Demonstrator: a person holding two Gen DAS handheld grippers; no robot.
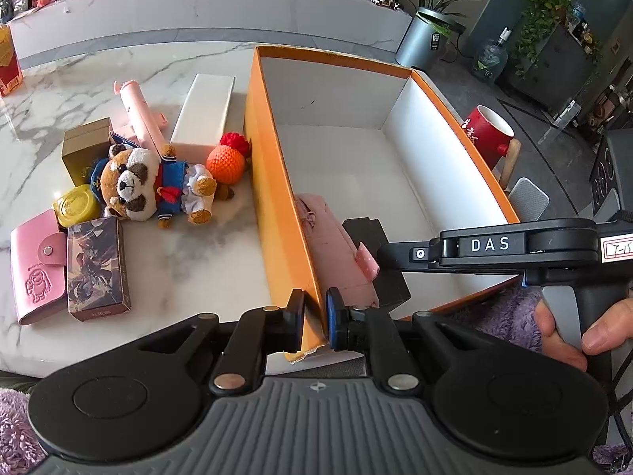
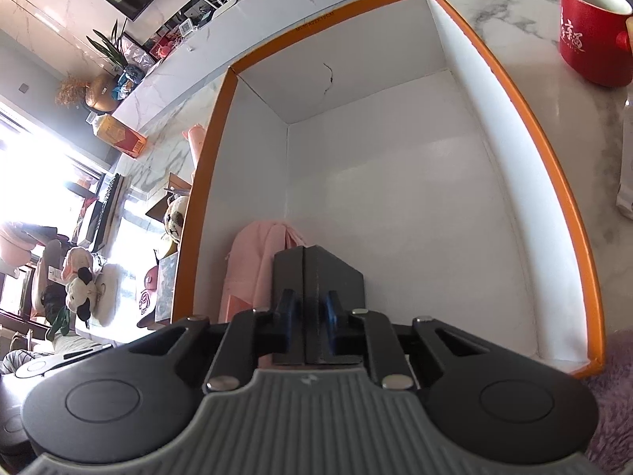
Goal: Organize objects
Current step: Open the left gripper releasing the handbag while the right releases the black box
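An orange carton with white inner walls [image 1: 273,182] [image 2: 205,198] stands on the marble table. A pink pouch [image 1: 328,245] [image 2: 253,261] lies inside along its left wall. My left gripper [image 1: 315,318] is shut on that wall near the carton's near corner, with one pad on each side of the cardboard. A black box [image 1: 362,229] [image 2: 336,277] sits in the carton beside the pouch. My right gripper [image 2: 310,308] [image 1: 389,257] reaches in from the right, and its blue pads are shut on the box's near part.
Left of the carton lie a plush animal [image 1: 134,182], an orange crochet ball [image 1: 225,162], a white box [image 1: 205,111], a pink tube [image 1: 138,111], a gold tin [image 1: 75,204], a pink wallet [image 1: 35,265] and a printed card box [image 1: 97,265]. A red mug [image 2: 593,35] stands right of the carton.
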